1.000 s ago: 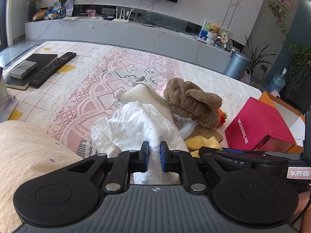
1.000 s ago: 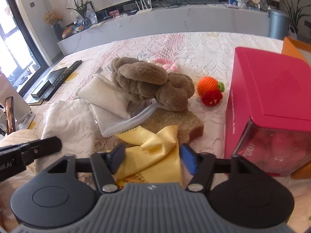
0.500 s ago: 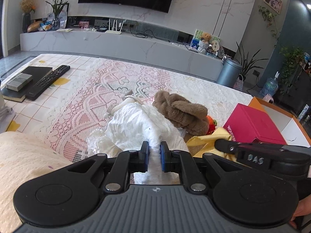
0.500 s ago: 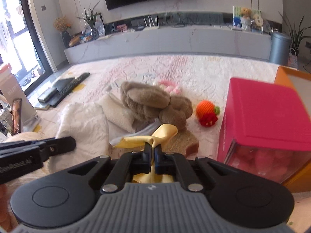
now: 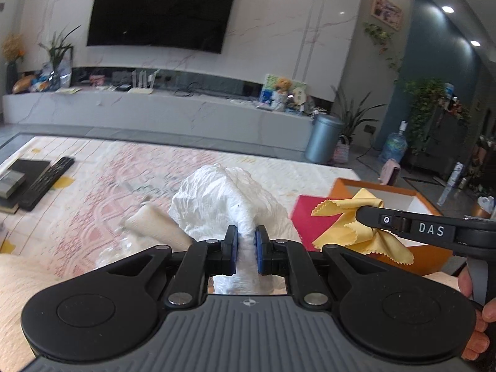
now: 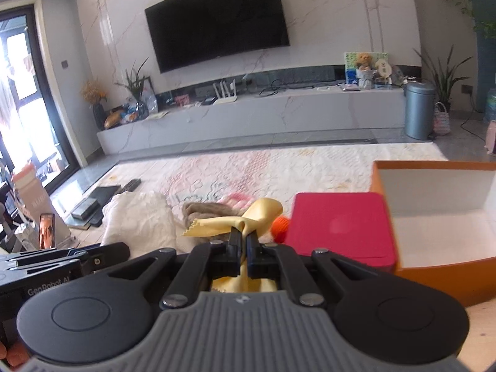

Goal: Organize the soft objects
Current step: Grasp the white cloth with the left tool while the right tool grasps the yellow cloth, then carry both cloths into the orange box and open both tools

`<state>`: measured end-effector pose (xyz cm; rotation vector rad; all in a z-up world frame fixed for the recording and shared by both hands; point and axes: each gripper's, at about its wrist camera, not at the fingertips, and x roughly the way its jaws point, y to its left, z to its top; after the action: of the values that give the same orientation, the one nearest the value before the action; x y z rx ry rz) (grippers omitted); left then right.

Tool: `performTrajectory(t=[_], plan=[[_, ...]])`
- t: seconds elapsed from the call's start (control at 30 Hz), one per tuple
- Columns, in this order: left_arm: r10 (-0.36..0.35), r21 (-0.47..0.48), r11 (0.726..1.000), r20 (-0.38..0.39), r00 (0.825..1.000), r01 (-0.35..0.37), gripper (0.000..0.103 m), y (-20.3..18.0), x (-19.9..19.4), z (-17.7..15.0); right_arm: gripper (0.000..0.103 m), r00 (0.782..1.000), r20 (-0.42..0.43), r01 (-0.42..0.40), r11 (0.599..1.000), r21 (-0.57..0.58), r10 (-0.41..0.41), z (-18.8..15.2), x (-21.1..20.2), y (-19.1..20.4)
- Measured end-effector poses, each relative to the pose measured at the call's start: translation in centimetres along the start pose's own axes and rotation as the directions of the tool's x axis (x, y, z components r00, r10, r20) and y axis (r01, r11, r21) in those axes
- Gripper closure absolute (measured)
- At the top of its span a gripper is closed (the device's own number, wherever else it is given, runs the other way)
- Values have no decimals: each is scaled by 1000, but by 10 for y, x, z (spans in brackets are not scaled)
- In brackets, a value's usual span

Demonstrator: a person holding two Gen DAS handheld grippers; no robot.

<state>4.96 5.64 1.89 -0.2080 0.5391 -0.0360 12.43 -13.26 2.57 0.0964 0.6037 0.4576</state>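
Observation:
My left gripper is shut on a crumpled white cloth, which hangs lifted above the lace-covered table. My right gripper is shut on a yellow cloth with zigzag edges, also raised. In the left wrist view that yellow cloth dangles from the right gripper's finger at the right. The white cloth shows at the left of the right wrist view. Below lie a brown plush toy, an orange knitted ball and a cream pouch.
A red box stands beside an open orange box with a white inside at the right. Remotes and a black book lie at the table's far left. A grey TV bench and bin stand beyond.
The right gripper closed on the yellow cloth and lifted it off the table. The left gripper rose with the white cloth; both views tilted up toward the room.

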Motion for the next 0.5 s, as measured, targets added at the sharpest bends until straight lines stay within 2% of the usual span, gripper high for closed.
performTrajectory(t=[0.13,0.3,0.43,0.5], plan=[[-72,59,996,11,997,71,90,-32,5,11,102,997,45,60,998,-6,-60,10,-25,-23],[-177,102,979,-13,984,178,90,-67,30,31,102,990,60,125,992,-8,-124,26,-42,-57],[-279,102,954,-50,959,283,90,-93,56,51,102,983,63,176,984,-20,-174,42,-48,-83],[-308,110,943,-79,948,315,90,-105,72,58,102,980,49,195,981,-11,-194,49,-46,-100]])
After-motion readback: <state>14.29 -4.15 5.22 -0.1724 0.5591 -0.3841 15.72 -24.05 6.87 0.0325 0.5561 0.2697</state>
